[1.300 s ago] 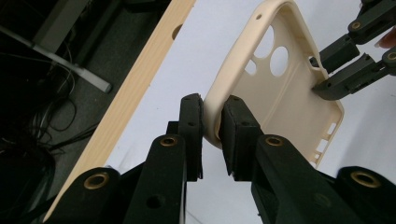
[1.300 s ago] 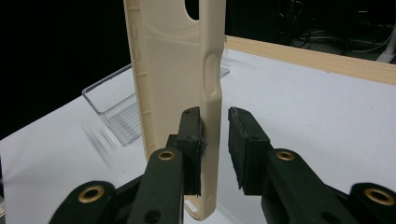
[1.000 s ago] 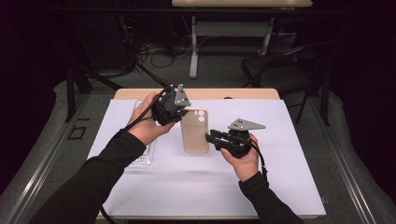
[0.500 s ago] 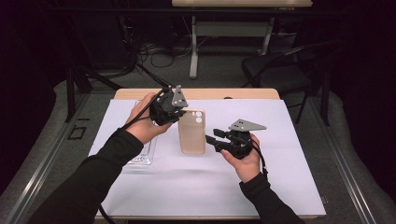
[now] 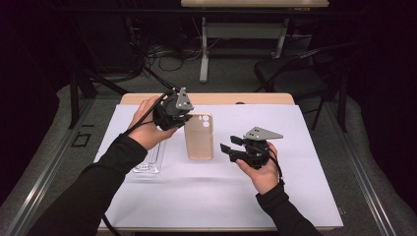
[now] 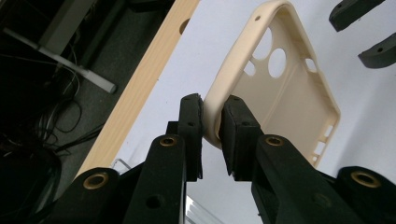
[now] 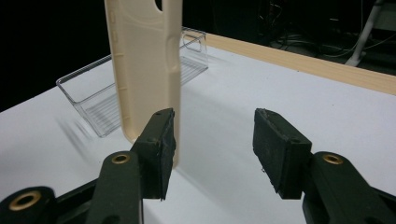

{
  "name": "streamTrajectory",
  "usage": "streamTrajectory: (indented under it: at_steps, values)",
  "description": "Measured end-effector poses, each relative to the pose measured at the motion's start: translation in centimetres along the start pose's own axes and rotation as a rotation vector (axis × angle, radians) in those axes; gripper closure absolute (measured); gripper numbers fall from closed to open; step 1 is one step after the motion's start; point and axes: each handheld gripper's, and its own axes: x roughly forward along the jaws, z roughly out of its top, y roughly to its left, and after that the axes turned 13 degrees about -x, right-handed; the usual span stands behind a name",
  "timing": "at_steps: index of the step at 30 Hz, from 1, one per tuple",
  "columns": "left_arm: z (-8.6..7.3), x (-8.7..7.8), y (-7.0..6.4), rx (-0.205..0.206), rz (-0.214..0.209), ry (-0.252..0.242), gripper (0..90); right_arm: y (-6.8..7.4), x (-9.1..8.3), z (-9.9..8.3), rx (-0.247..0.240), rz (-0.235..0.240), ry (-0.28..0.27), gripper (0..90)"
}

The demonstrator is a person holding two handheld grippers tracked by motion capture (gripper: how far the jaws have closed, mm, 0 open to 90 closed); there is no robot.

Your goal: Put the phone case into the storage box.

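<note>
A beige phone case [image 5: 199,136] hangs above the white table cover, camera holes at its far end. My left gripper [image 5: 183,117] is shut on the case's side rim near that end; in the left gripper view the pads [image 6: 233,126] pinch the rim of the case [image 6: 285,93], whose hollow inside faces the camera. My right gripper [image 5: 227,149] is open just right of the case's near end. In the right gripper view the case [image 7: 144,60] stands upright beside the left jaw, outside the gap of the right gripper [image 7: 215,140].
A clear plastic tray [image 5: 150,161] lies on the white cover [image 5: 295,187] left of the case, also seen as the tray [image 7: 93,93] behind the case. The wooden table edge [image 5: 221,98] runs along the back. A dark chair [image 5: 295,69] stands beyond.
The case, held by my left gripper, has shifted slightly left. My right gripper has crept a little left toward the case's near end, still open.
</note>
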Motion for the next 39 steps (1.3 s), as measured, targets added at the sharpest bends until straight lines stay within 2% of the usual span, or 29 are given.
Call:
streamTrajectory:
  at_steps: [8,13,18,23,29,33,39]
  values:
    - [-0.5,-0.3,1.0,-0.024,0.022,0.001,79.2,0.3,-0.5,-0.2,-0.014,0.021,0.022,46.7]
    - [-0.9,-0.7,1.8,-0.029,0.027,0.005,79.2,0.5,-0.8,-0.5,-0.035,-0.015,0.026,44.5]
    - [-1.4,-1.0,2.4,-0.03,0.044,-0.005,79.2,0.4,-1.4,-0.8,-0.051,-0.02,-0.003,43.1]
    - [-1.6,-1.5,3.1,-0.033,0.057,-0.02,79.2,0.5,-1.9,-1.4,-0.081,-0.042,0.011,42.0]
    - [-1.9,-1.9,4.0,-0.06,0.061,-0.033,79.2,0.2,-2.5,-2.5,-0.055,-0.04,0.021,38.5]
    - [-2.1,-2.1,4.6,-0.076,0.069,-0.034,79.2,0.1,-2.7,-2.9,-0.072,-0.047,0.032,34.5]
    - [-2.5,-2.4,5.2,-0.083,0.084,-0.037,79.1,0.1,-3.0,-3.6,-0.07,-0.046,0.048,33.6]
